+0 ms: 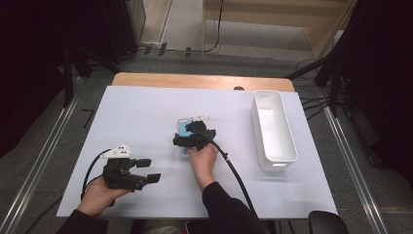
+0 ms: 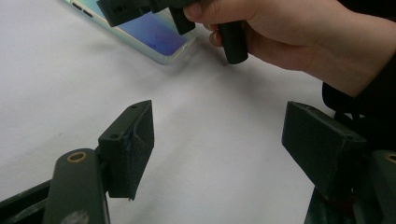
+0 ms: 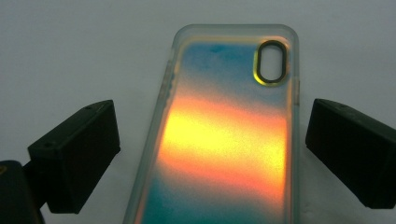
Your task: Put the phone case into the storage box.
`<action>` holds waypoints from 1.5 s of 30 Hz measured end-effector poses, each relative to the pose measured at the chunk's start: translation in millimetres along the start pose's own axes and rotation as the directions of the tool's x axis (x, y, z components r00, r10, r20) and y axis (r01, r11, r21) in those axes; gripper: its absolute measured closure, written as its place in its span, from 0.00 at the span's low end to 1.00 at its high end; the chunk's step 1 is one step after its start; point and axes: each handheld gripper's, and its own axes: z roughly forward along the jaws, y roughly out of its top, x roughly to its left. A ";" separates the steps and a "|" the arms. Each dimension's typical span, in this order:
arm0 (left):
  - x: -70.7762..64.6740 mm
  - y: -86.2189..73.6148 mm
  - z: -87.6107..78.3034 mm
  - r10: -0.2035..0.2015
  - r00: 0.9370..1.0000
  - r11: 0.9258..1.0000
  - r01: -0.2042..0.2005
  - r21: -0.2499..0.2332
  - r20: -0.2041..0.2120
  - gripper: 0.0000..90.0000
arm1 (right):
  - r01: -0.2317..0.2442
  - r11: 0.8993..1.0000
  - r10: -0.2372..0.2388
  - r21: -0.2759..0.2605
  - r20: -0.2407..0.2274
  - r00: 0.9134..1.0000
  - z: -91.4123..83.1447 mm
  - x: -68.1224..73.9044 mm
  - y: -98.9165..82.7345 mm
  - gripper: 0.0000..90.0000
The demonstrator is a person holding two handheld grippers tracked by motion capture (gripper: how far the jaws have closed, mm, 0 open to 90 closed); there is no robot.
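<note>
While the left gripper [image 1: 146, 170] is idling wide open, the right gripper [image 3: 210, 140] is straddling the phone case [image 3: 229, 135], jaws wide; closing squarely seems next.

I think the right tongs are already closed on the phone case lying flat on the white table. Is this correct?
Not quite. The right tongs are open: in the right gripper view their jaws stand on either side of the phone case, apart from its edges. The case does lie flat on the white table.
</note>
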 end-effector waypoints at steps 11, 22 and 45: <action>0.0 0.1 0.2 -0.001 1.000 1.000 0.001 0.001 0.000 0.28 | 0.057 0.998 -0.057 -0.020 0.023 0.998 3.3 2.4 -8.7 0.02; 1.1 0.0 -0.2 -0.002 1.000 1.000 0.002 -0.001 0.003 0.28 | 0.063 0.998 -0.062 -0.019 0.072 0.995 4.2 6.2 -9.5 0.08; 0.7 0.0 0.7 -0.008 1.000 1.000 0.008 -0.001 -0.001 0.28 | 0.097 0.995 -0.094 -0.020 0.113 0.989 4.8 10.3 -10.8 0.14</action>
